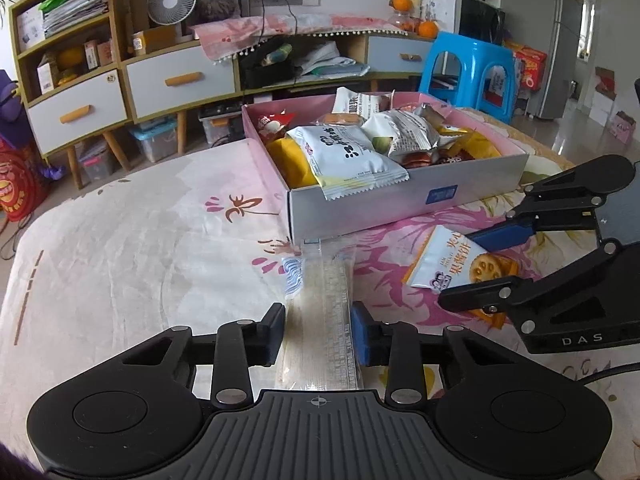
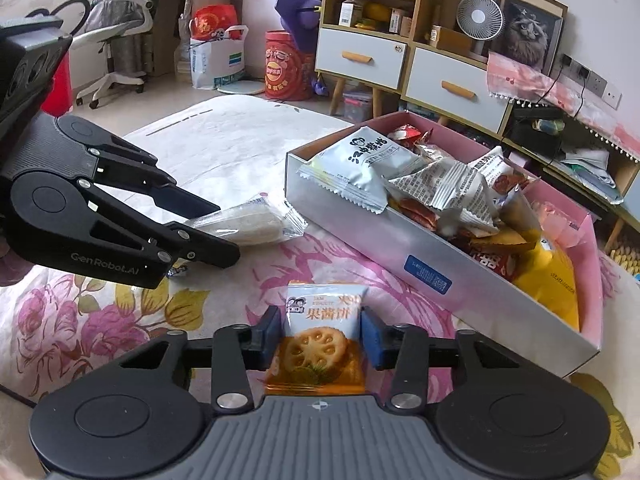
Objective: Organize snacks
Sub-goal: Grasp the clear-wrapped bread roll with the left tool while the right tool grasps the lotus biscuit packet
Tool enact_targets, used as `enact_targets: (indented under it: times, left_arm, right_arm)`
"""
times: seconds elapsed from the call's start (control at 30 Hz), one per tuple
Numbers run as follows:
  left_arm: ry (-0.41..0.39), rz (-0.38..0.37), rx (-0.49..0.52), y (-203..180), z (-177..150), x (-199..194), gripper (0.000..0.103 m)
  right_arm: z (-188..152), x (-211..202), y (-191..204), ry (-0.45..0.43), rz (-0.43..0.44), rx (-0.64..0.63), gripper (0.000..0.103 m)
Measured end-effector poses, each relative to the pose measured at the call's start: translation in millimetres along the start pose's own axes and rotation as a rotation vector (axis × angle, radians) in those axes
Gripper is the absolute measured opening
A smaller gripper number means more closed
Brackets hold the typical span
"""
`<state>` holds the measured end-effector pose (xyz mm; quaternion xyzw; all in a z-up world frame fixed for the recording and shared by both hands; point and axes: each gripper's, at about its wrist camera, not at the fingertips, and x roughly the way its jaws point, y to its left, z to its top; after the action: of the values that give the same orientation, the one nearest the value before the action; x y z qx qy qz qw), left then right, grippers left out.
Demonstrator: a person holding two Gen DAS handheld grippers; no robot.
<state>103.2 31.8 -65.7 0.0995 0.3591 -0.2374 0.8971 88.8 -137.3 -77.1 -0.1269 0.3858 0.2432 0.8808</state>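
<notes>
A pink-lined white box (image 1: 404, 204) (image 2: 384, 248) full of snack packets sits on the floral cloth. My left gripper (image 1: 319, 332) (image 2: 222, 236) straddles a clear-wrapped pale wafer packet (image 1: 320, 304) (image 2: 248, 222) lying in front of the box, pads against its sides. My right gripper (image 2: 320, 338) (image 1: 472, 268) straddles a white-and-orange jam biscuit packet (image 2: 320, 332) (image 1: 452, 264) lying on the cloth next to the box, pads close to its edges. Whether either grip is tight cannot be told.
A white blanket (image 1: 120, 240) covers the surface left of the box. Behind stand a cabinet with drawers (image 1: 180, 80), a small fan (image 1: 172, 2), a blue plastic stool (image 1: 468, 72), and in the right wrist view an office chair (image 2: 108, 40) and red bags (image 2: 284, 64).
</notes>
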Motion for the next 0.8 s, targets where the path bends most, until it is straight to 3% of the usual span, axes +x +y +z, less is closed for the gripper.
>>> enact_targets:
  times: [0.5,0.53,0.8]
  left_arm:
    - [0.042,0.070,-0.085,-2,12,-22,0.017]
    - [0.039,0.069,-0.087,-2,12,-24,0.009]
    - [0.047,0.122,-0.065,-7,18,-35,0.012]
  right_arm:
    - [8,-22,0,-0.009,-0.047,0.014,0.029]
    - [9,-23,0,-0.012,-0.052,0.014,0.029]
    - [13,-32,2,-0.024,-0.080,0.008,0.029]
